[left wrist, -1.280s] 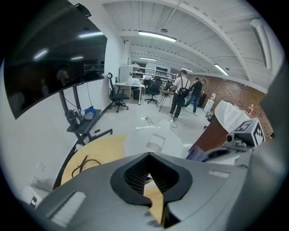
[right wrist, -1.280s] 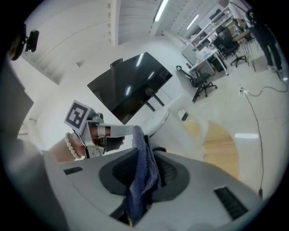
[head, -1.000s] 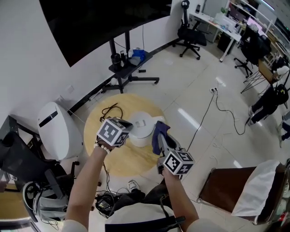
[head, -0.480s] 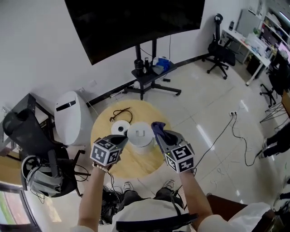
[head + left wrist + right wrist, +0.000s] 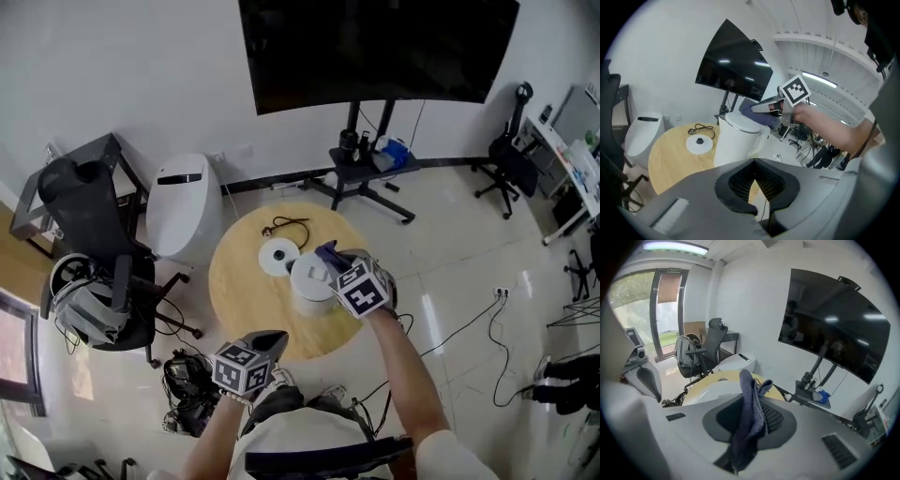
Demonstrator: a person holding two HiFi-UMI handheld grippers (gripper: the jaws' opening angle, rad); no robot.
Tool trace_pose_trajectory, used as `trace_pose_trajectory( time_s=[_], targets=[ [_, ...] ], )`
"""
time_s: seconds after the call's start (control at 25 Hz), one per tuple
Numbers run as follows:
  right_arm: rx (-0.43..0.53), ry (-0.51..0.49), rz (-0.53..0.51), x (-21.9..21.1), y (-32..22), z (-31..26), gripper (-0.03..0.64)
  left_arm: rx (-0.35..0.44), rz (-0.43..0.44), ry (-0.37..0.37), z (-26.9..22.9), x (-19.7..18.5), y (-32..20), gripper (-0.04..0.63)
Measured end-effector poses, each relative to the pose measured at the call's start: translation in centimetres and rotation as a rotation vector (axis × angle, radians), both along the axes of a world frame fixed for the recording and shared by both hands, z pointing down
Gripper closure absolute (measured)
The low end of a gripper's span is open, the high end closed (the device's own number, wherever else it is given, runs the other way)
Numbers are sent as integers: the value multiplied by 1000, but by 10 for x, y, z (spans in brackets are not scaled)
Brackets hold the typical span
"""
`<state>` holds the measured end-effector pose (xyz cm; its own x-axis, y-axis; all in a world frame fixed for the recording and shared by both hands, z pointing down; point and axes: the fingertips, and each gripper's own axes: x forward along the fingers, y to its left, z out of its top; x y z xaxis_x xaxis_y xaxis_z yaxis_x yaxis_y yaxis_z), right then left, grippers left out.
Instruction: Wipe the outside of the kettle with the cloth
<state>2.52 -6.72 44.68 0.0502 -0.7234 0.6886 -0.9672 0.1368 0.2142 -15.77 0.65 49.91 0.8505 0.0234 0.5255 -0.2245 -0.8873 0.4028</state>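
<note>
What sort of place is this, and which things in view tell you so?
Probably an office or lab room. A large dark screen stands on a floor stand, and there are swivel office chairs, one by the wall and another in the far corner.

Round table (image 5: 246,302); big screen (image 5: 375,47); black chair (image 5: 82,192).

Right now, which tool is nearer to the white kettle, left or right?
Right. The right tool, shut on the cloth, is at the upper right of the kettle; the left tool sits over the near edge of the table, apart from it.
</note>
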Motion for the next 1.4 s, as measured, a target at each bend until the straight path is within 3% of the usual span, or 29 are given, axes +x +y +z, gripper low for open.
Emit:
trace_pose_trajectory(
  time_s=[0.32, 0.48, 0.6, 0.76, 1.0, 1.08, 1.28, 1.4],
  targets=[
    [-63, 74, -182, -74, -24, -1, 535, -43, -89, 95, -10, -13, -37, 594],
    [-79, 8, -262, -103, 6, -2, 534, -38, -78, 125, -16, -4, -46, 594],
    [-101, -60, -244, -92, 33, -1, 535, -31, -93, 144, -21, 5, -51, 594],
    [-116, -69, -236, -49, 47, 4, 534, -10, -131, 157, -31, 21, -52, 594],
    [-47, -104, -367, -7, 19, -5, 534, 48, -312, 156, -50, 51, -47, 594],
    [-8, -158, -414, 4, 12, -9, 534, 93, -385, 121, -54, 61, -45, 594],
    [66, -452, -401, 42, 12, -15, 534, 193, -588, 17, -52, 71, -50, 594],
    [77, -574, -382, 53, 14, -10, 534, 219, -629, -46, -51, 78, -60, 594]
  ],
)
